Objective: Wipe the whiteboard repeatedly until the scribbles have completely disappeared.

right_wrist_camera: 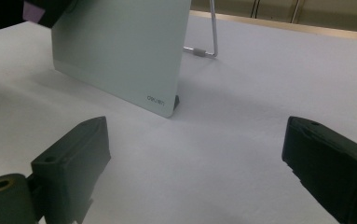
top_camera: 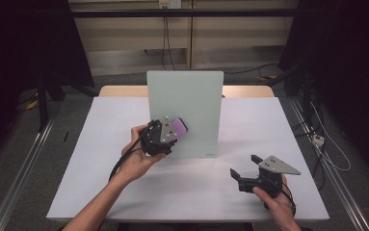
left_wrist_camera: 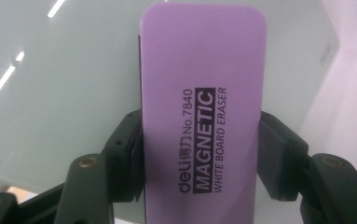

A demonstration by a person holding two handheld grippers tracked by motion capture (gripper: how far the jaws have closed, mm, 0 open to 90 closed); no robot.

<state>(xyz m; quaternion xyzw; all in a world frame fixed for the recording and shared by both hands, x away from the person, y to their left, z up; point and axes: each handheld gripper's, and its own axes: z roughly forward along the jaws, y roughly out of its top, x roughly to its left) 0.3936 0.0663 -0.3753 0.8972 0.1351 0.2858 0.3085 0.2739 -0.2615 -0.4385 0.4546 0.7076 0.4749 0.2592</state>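
A purple magnetic whiteboard eraser (left_wrist_camera: pixel 202 116), rounded at the corners with black lettering, is clamped in the left tongs (left_wrist_camera: pixel 199 154) against a pale standing whiteboard (top_camera: pixel 191 96) mid-worktop. The right tongs (right_wrist_camera: pixel 195 168) rest apart near the worktop's (top_camera: pixel 269 120) front right corner.

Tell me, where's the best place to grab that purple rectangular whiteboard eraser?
Probably across its two long edges at the lower half, coming from its short end, as the left gripper does. The purple rectangular whiteboard eraser is flat and narrow, so its parallel sides fit between the pads.
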